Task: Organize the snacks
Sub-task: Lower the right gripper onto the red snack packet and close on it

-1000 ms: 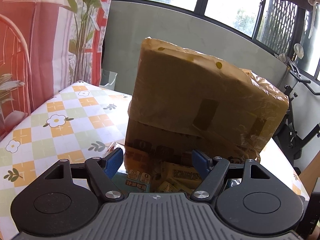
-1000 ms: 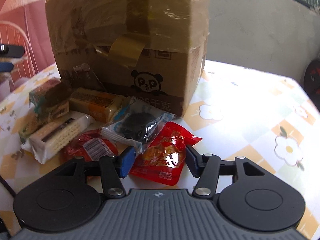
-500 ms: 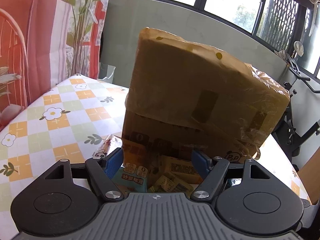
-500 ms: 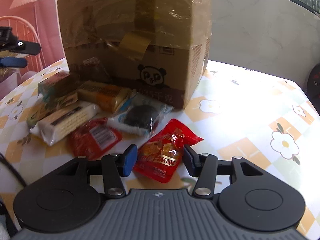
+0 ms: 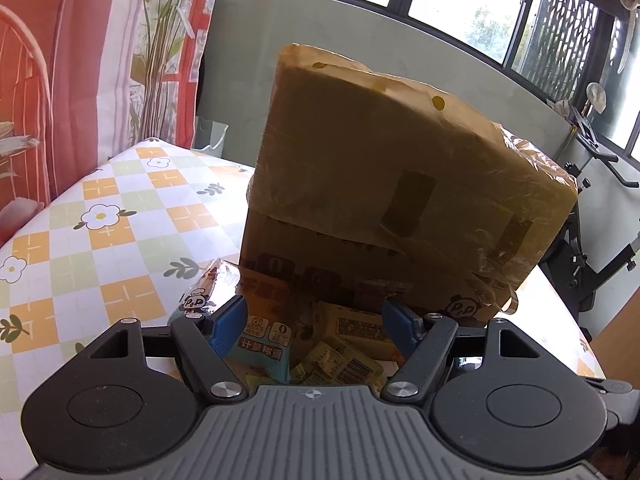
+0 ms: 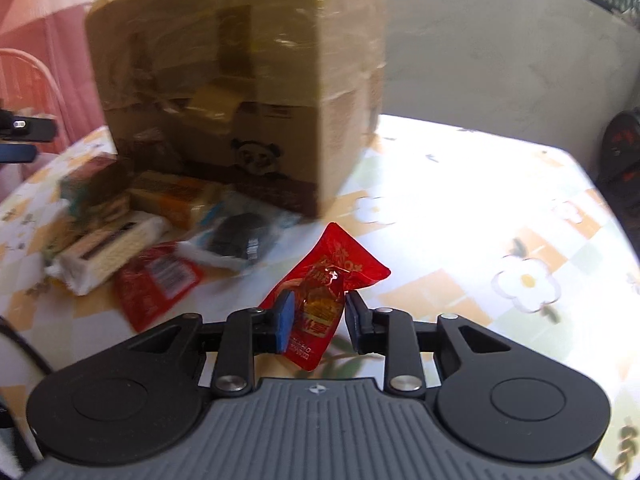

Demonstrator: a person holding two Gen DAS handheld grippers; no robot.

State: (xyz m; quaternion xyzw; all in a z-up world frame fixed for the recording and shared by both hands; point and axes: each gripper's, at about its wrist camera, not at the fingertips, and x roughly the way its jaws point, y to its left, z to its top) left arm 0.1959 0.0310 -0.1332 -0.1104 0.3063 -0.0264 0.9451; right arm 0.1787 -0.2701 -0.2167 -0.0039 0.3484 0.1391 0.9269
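My right gripper (image 6: 319,317) is closing its jaws on a red snack packet (image 6: 338,256), which stands crumpled and tilted up between the pads, off the tablecloth. Behind it a taped cardboard box (image 6: 240,80) stands on the table. In front of the box lie a white wafer bar (image 6: 108,248), a second red packet (image 6: 160,280), a dark cookie packet (image 6: 240,236) and an orange-yellow packet (image 6: 180,196). My left gripper (image 5: 314,316) hangs open over that pile, above a blue-white packet (image 5: 264,340) and yellow packets (image 5: 352,328), by the box (image 5: 400,184).
The table wears a checked, flowered cloth (image 6: 500,248); its sunlit right half lies beyond the red packet. A silver panda packet (image 5: 204,292) lies left of the pile. An exercise machine (image 5: 592,208) stands past the table's far right edge, and a curtain (image 5: 80,60) hangs at left.
The right jaws have narrowed onto the red packet, which went from lying flat to standing pinched and raised. The right view has pulled back slightly from the box. The left gripper has held still.
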